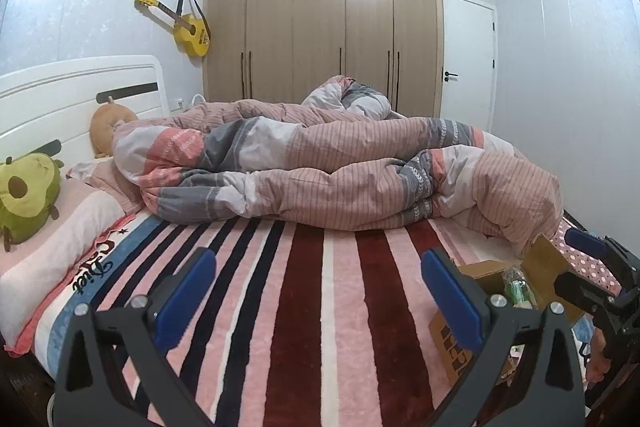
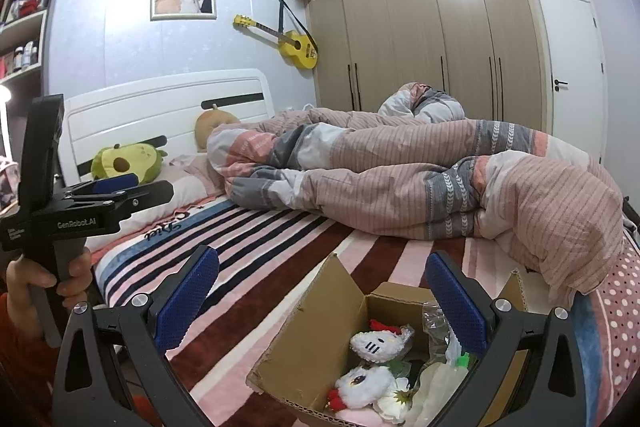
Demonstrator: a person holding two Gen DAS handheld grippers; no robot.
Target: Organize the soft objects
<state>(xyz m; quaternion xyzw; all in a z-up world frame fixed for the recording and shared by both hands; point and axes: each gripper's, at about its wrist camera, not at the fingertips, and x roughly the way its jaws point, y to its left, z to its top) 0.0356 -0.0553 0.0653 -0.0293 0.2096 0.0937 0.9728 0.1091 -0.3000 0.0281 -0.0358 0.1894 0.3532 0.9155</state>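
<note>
A crumpled pink-and-grey striped duvet [image 1: 340,163] [image 2: 400,171] lies heaped across the far half of the bed. At the headboard rest a green avocado plush [image 1: 26,195] [image 2: 128,163] and a brown plush [image 1: 106,131] [image 2: 210,127] half hidden by the duvet. An open cardboard box [image 2: 316,339] [image 1: 544,259] on the bed's near right holds two white plush toys [image 2: 378,343] [image 2: 362,385] and crinkled plastic. My left gripper [image 1: 320,291] is open over the striped blanket, holding nothing. My right gripper [image 2: 322,299] hangs open just above the box, also holding nothing.
A striped pink, maroon and black blanket [image 1: 304,307] covers the near half of the bed. A white headboard [image 1: 80,87], a wooden wardrobe [image 1: 320,19] and a white door [image 1: 468,67] stand behind. A yellow guitar [image 1: 188,27] hangs on the wall. Shelves [image 2: 24,27] stand at left.
</note>
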